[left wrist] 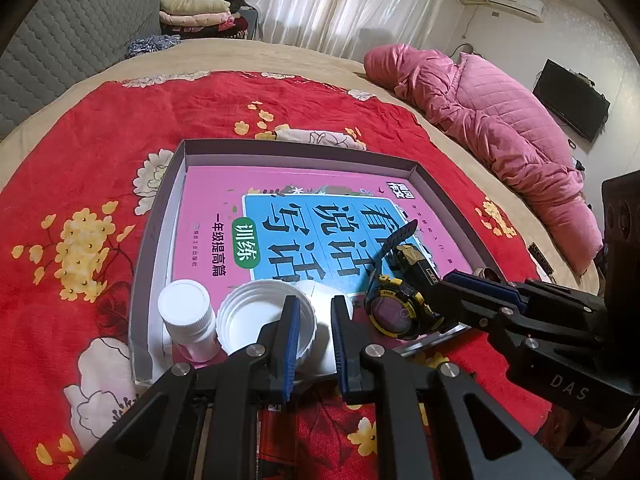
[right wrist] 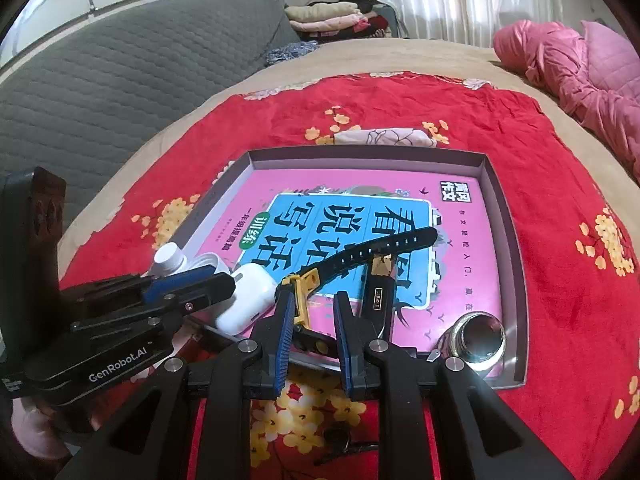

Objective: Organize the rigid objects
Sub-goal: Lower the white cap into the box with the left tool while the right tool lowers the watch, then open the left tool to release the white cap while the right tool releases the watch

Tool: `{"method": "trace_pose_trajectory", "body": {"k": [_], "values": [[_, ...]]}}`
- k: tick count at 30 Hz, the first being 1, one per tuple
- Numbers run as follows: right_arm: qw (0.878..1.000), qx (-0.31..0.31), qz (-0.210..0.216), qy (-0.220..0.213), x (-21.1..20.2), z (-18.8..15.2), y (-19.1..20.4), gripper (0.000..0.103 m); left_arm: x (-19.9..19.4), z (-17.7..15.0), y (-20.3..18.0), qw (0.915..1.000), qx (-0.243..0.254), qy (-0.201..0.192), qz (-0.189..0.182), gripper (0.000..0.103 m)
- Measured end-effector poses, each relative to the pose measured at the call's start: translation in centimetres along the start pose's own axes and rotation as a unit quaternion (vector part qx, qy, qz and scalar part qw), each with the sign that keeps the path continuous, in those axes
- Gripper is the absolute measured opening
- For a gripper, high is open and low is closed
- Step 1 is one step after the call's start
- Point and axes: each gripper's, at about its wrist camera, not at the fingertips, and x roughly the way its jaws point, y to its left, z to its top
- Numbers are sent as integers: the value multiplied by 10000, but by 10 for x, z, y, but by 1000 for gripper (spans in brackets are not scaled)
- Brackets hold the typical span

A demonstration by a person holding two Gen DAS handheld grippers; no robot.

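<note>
Along the near edge of the shallow grey cardboard box (left wrist: 280, 147), on the red floral blanket (left wrist: 100, 140) of the bed: mid-sorting, with most of the small hard things already gathered inside on top of a glossy pink book (left wrist: 208, 200).

Left tool (left wrist: 316, 300) lowered over a smooth, rounded white case (right wrist: 248, 296), pads narrowly apart with the case showing in the gap; whether pressing on it or only framing it, impossible to tell from either view. Right tool (right wrist: 313, 298) set astride the black-and-yellow watch (right wrist: 360, 252), pads apart, pink cover showing between the yellow lug and the right pad, so probably not clamped. Watch tipped on its side near the box's front wall, perforated rubbery strap angling up.

Likely next: closing squarely on the watch's hard casing rather than the springy strap, then setting it down flat and clear of its neighbours; same care for the slick case, apt to squirt out of a skewed pinch.

Nearby, all rigid:
- a ribbed-cap white plastic bottle (left wrist: 186, 312), upright in the left corner
- a wide, upturned white lid (left wrist: 252, 320), touching the bottle
- a shiny metal ring-shaped piece (right wrist: 480, 336) in the right corner
- a small black-and-gold block (right wrist: 380, 280) beside the watch
</note>
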Motion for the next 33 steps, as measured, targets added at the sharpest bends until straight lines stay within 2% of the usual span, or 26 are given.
{"method": "trace_pose_trajectory", "body": {"k": [14,19,28,29,31,33], "values": [[10000,31,-82,12,0,1,-3,21,-1,-1,3,10000,-35,-36,-28,16],[9999,46,-95,35,2,0,-4,21,-3,-1,5,10000,-24,-69,-57,29],[9999,43,-149,43,2,0,-5,23,-5,0,3,9999,11,-156,-40,31],[9999,41,-161,45,2,0,-5,23,-7,0,3,9998,22,-193,-8,33],[9998,35,-188,36,2,0,-5,24,-9,0,5,9997,16,-248,33,50],[9998,43,-203,28,1,0,-6,26,-11,1,7,9996,-12,-280,-1,56]]}}
